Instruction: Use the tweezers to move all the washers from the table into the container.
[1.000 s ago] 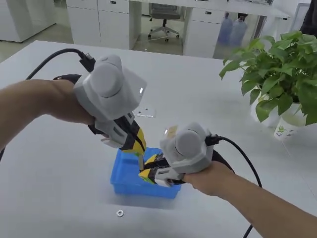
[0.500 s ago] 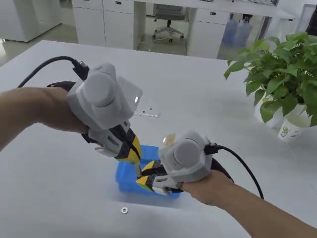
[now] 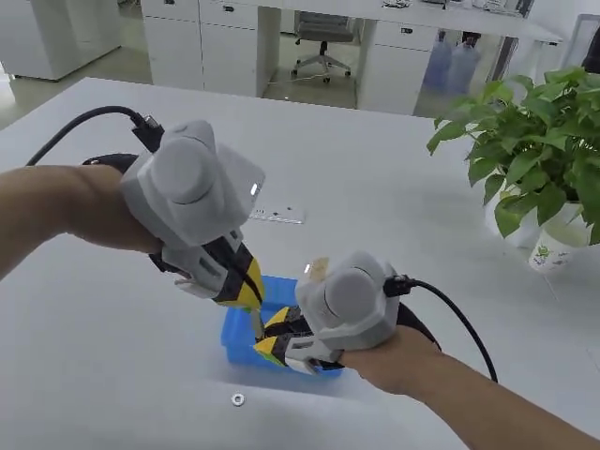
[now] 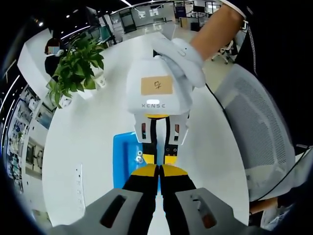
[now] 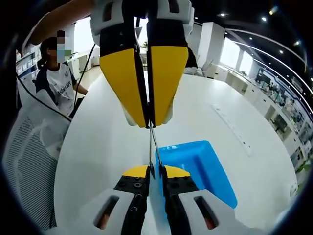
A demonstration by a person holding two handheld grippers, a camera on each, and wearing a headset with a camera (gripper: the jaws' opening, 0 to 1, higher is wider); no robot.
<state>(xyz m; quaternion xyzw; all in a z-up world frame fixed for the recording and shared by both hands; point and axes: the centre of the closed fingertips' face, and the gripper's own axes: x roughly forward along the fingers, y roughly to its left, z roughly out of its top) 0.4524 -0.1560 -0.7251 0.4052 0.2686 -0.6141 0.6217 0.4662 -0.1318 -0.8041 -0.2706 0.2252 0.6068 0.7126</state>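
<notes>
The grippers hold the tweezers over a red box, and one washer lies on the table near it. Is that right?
Nearly. The box is blue, not red, as the head view shows. The rest is right.

White table (image 3: 394, 187), blue container (image 3: 239, 342) on it, 1 washer (image 3: 238, 400) just in front, potted plant (image 3: 534, 150) far R.

Right claw (image 5: 154, 172), left claw (image 5: 148, 122) gripping tweezers (image 5: 153, 144), blue container (image 5: 198, 164)

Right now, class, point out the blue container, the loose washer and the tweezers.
blue container (image 3: 236, 352): head view, its left front wall.
washer (image 3: 238, 400): head view, its ring.
tweezers (image 5: 150, 147): right gripper view, one thin arm.
</notes>
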